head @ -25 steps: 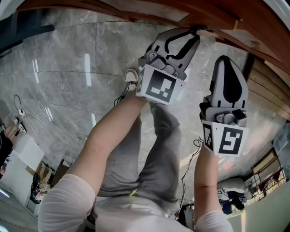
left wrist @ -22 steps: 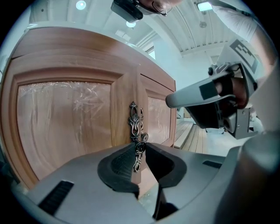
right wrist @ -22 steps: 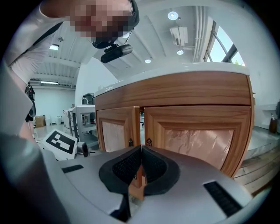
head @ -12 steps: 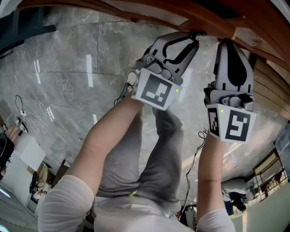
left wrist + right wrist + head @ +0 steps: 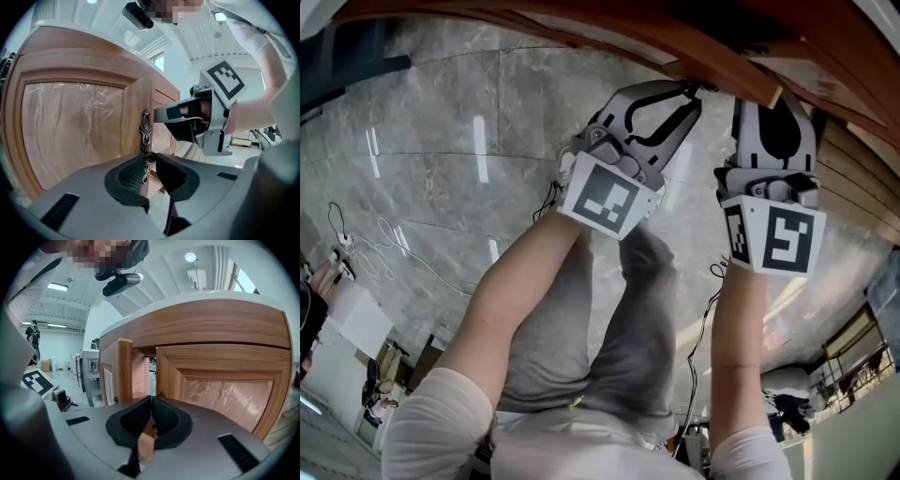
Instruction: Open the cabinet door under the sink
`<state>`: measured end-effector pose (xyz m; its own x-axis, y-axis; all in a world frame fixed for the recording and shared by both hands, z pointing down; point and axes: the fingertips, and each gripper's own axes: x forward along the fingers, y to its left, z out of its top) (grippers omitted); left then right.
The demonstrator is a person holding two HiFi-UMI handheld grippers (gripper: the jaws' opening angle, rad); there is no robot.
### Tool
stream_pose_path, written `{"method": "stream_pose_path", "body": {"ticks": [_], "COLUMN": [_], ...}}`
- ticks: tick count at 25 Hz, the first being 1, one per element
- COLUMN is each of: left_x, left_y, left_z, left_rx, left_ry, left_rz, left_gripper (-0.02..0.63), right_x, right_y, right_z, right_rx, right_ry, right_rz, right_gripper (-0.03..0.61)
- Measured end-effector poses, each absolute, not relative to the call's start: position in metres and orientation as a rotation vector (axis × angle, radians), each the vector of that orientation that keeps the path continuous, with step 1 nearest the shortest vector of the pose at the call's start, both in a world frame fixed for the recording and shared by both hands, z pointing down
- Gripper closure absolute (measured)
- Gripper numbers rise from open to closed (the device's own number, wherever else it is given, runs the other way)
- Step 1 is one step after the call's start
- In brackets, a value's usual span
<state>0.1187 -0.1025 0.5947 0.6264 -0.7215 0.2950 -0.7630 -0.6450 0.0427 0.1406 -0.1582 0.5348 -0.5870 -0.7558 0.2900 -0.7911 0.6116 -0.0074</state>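
The cabinet door (image 5: 75, 136) hangs below the counter's (image 5: 93, 35) front edge. Its free stile carries an ornate backplate (image 5: 146, 129) and a small round knob (image 5: 149, 157). The left gripper (image 5: 151, 157) is clamped on that knob. From the right gripper view the door stands slightly ajar.

The right gripper (image 5: 151, 401) has its jaws pressed tip to tip at the gap beside the neighbouring door (image 5: 220, 390). A small fitting shows behind the pads, but whether it is gripped is unclear.

Judgement: the door is a rigid wooden panel of moderate weight, swinging on hinges. The knob is small, hard and probably slippery, so the grip should sit square and pull along the arc.

Obstructions: the right gripper lies close to the swing path, the person's legs (image 5: 609, 319) stand before the cabinet, and cables (image 5: 394, 234) lie on the floor well clear.
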Motion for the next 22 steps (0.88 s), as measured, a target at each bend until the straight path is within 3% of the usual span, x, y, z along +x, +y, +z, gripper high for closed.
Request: {"method": "stream_pose_path", "body": {"ticks": [22], "left_x": [0.095], "left_y": [-0.050], "left_z": [0.591], "left_rx": [2.697], "left_ry": [-1.089], "left_rz": [0.393], "left_gripper": [0.535], "right_x": [0.093], "right_y": [-0.122], "right_z": [0.525], "right_rx": [0.897], "right_ry": [-2.680], "right_rz": [0.052], "right_gripper": [0.548]}}
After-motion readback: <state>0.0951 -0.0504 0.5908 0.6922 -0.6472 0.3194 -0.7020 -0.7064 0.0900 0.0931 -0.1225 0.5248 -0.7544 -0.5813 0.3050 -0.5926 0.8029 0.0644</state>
